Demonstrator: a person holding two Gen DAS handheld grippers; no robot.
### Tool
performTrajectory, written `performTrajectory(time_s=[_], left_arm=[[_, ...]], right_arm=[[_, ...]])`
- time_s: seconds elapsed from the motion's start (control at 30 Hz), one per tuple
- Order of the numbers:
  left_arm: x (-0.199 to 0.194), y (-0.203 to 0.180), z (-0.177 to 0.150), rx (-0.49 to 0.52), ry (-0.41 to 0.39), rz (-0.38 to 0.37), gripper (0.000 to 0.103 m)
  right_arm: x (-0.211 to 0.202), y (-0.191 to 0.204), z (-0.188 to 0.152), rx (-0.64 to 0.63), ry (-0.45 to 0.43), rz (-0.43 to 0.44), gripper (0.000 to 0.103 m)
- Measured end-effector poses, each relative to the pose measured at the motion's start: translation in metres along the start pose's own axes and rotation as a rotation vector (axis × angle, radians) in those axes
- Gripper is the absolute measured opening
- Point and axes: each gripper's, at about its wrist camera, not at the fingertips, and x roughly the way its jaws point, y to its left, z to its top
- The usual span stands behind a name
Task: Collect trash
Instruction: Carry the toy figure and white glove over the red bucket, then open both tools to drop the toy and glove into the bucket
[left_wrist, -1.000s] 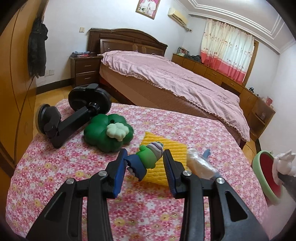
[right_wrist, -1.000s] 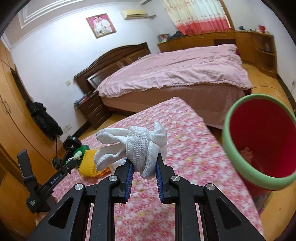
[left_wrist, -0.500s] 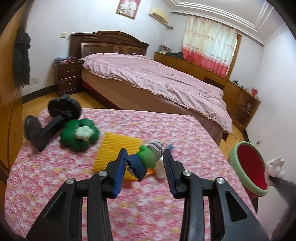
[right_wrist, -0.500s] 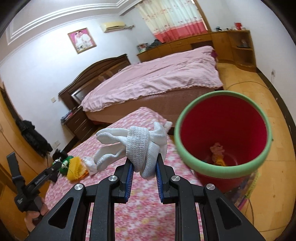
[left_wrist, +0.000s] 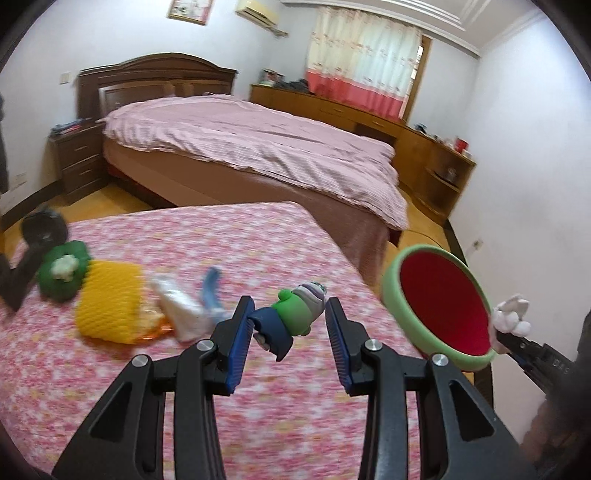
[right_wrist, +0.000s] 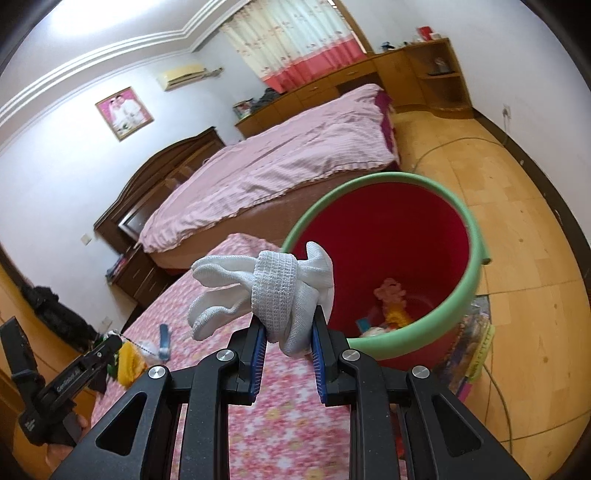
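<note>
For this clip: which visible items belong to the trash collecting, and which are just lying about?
In the job:
- white glove, clamped in right gripper
- small toy figure, held in left gripper
- red bin

Lying about:
- yellow knitted piece
- green plush
- bed

Black plastic grippers with triangular cutouts, silver screws, blue ribbed finger pads, white lettering.
</note>
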Motion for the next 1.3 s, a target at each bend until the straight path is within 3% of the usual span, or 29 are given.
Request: performTrajectory(time_s=[0.47,0.87,1.1,1.23,1.3], left_arm=[[0.054,-0.092,0.006,0.114,0.087,-0.160,0.040],[0.100,-0.155,0.002,0.220,0.142,-0.222,0.040],[0.115,-0.166,-0.004,0.258,0.172,-0.231,0.040],[0.120,-0.165,-0.003,0.237,0.175,-0.236,0.053],[0.120,-0.164,-0.001,0.227,0.168,-0.254,0.054]], right_arm=[[0.005,-0.043,0.008,0.053,-0.014,-0.054,0.023],[0.019,-0.069,0.017,0.092,-0.008,-0.084,0.025],[0.030,-0.080,0.023,0.114,0.006,-0.080,0.031],[0.032,-0.083,0.025,0.119,0.009,-0.080,0.032],[0.033,-0.085,0.026,0.119,0.008,-0.080,0.034]])
